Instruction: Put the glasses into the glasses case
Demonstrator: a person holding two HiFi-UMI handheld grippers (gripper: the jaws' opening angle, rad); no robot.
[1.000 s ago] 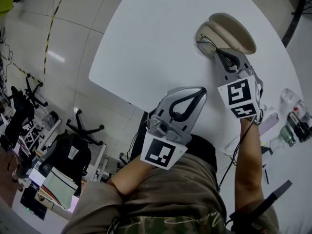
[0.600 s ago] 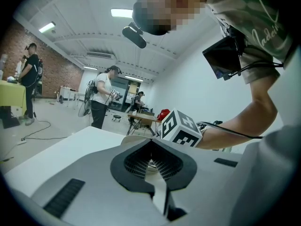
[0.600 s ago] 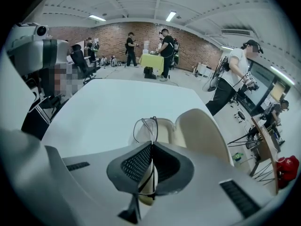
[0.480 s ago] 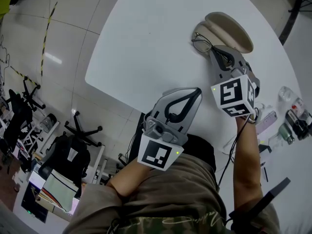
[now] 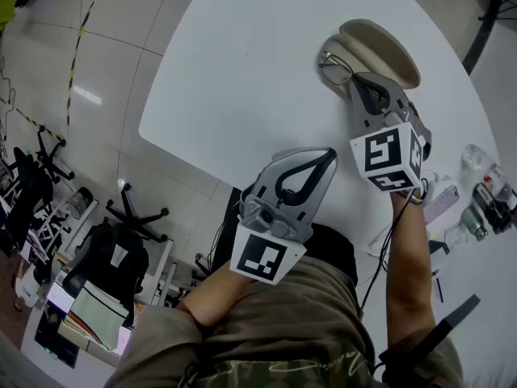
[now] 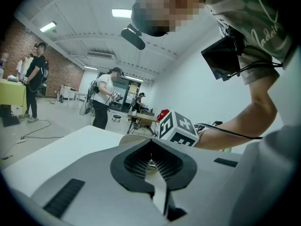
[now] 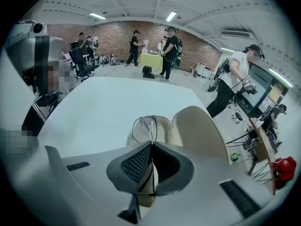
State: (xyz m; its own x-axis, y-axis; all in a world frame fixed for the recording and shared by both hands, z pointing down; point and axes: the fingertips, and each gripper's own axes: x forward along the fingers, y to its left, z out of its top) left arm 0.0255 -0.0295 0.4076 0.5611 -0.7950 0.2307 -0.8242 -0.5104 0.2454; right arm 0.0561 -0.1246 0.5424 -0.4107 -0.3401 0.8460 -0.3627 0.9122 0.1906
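An open beige glasses case [image 5: 386,45] lies on the white table [image 5: 258,63] at the far right. Thin-rimmed glasses [image 5: 336,66] hang over the case's near-left end, with my right gripper [image 5: 361,84] shut on them. In the right gripper view a lens [image 7: 143,128] stands just past the closed jaws [image 7: 151,147], over the case's tray [image 7: 165,132], and the lid [image 7: 200,131] stands open to the right. A temple arm runs down between the pads. My left gripper [image 5: 329,156] is shut and empty near the table's front edge; its view shows closed jaws [image 6: 151,144].
Small bottles and clutter [image 5: 481,191] and a phone [image 5: 445,204] sit at the table's right edge. The table's left edge [image 5: 158,115] drops to a floor with office chairs [image 5: 139,211]. Other people stand far behind in the room [image 7: 170,47].
My right gripper has shifted slightly away from me with the glasses, bringing them a little further over the case's end. The left gripper has barely moved.
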